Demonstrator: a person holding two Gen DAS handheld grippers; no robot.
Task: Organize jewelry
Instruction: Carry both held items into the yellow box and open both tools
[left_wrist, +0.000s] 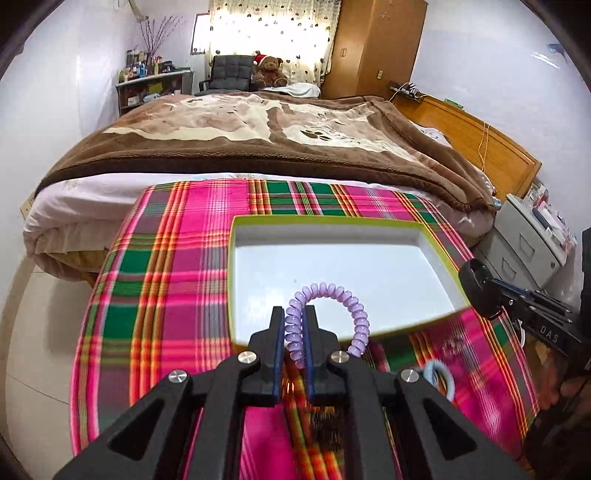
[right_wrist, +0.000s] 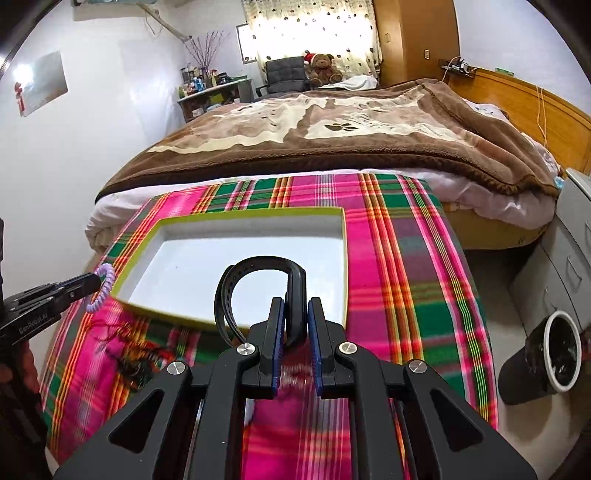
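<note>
A purple spiral coil bracelet loops up out of my left gripper, which is shut on one side of it just above the near rim of a shallow white box with a yellow-green rim. My right gripper is shut on a black wristband that arches over the box near its front edge. In the right wrist view, the left gripper and the coil show at the box's left corner. The box holds nothing. A light blue hair ring lies on the cloth.
The box sits on a pink and green plaid cloth over a table beside a bed with a brown blanket. A dark tangled piece lies on the cloth at front left. A black bin and grey drawers stand to the right.
</note>
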